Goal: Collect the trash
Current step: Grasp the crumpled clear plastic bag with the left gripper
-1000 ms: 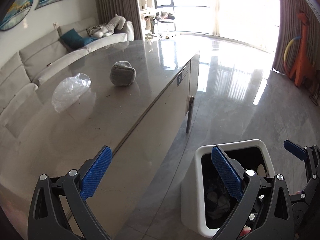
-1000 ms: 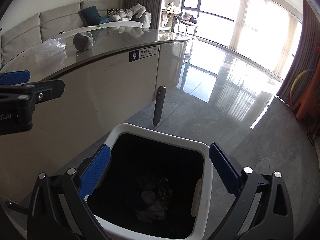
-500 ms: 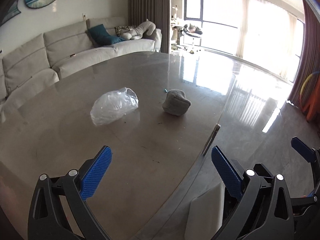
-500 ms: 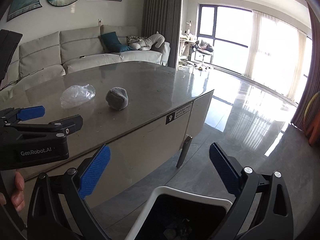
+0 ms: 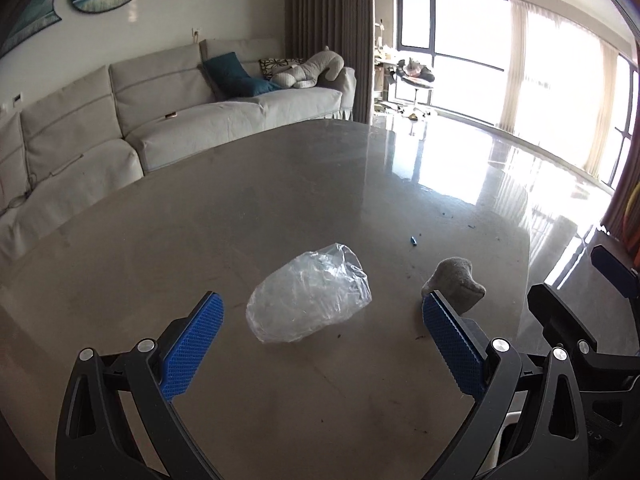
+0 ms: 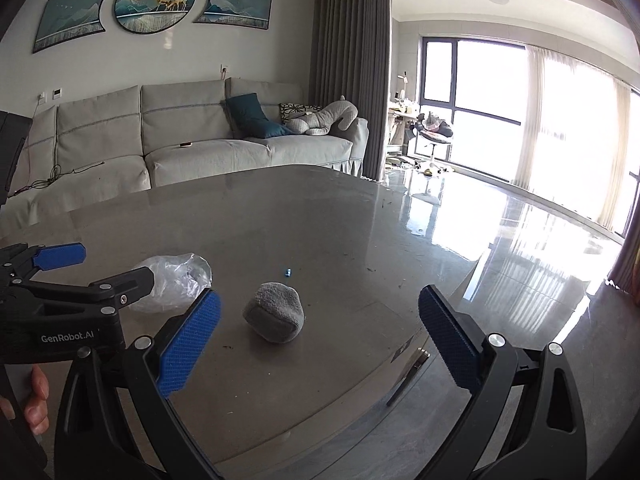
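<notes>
A crumpled clear plastic bag (image 5: pixel 310 294) lies on the grey table (image 5: pixel 280 200), between and just beyond the fingers of my open, empty left gripper (image 5: pixel 320 344). A balled grey cloth (image 5: pixel 456 286) lies to its right. In the right wrist view the grey cloth (image 6: pixel 274 312) lies just ahead of my open, empty right gripper (image 6: pixel 320 340), nearer its left finger. The plastic bag (image 6: pixel 176 282) shows to the left there, partly hidden behind my left gripper (image 6: pixel 60 276).
A tiny blue scrap (image 5: pixel 414 241) lies on the table beyond the cloth. The table's right edge (image 6: pixel 420 344) drops to a glossy floor (image 6: pixel 520 280). A grey sofa (image 6: pixel 200 152) stands behind the table. The bin is out of view.
Both grippers rose from the white bin beside the table and moved over the tabletop. The bag and the cloth are now close in front of them. Both grippers stayed open.
</notes>
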A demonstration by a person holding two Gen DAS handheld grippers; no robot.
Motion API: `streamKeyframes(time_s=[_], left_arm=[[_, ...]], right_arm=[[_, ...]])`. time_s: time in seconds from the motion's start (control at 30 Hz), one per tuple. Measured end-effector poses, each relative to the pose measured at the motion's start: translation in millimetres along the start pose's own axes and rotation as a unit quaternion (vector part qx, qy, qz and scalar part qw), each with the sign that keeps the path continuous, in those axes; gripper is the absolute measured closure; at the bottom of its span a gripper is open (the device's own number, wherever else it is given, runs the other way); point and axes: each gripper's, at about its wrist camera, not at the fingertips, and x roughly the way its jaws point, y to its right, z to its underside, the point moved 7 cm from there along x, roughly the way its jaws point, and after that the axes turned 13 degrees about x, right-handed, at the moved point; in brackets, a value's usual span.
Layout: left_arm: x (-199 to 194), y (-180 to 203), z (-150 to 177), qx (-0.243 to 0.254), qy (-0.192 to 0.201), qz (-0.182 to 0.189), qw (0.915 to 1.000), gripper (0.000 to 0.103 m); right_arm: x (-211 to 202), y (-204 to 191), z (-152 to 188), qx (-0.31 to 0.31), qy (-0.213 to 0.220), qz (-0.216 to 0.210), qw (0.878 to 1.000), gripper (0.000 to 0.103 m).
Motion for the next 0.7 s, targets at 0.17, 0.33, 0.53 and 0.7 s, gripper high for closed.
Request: streamKeyframes(time_s=[0.17,0.33,0.53,0.7], left_arm=[[35.2,-6.5,2.5,0.008,-0.029,-0.005,0.9995,0.005],[66.8,-5.9,4.3,0.009,-0.051,-0.001,0.9987,0.005],[91.6,-9.6,18.2,-0.006,-0.105,0.015,0.9943,0.005],[102.9,-18.5,25.1,-0.019,-0.132,0.024,0.9908,0.02]], right_arm=[[28.0,-4.9,3.8,-0.005,-0.012,0.001,1.0,0.005],[43.7,-4.9,13.2,-0.005,-0.021,0.004,1.0,0.005],[54.4,-4.5,25.0,-0.006,-0.028,0.007,1.0,0.005],[63.2,-5.1,33.6,-0.005,-0.041,0.009,0.999,0.005]])
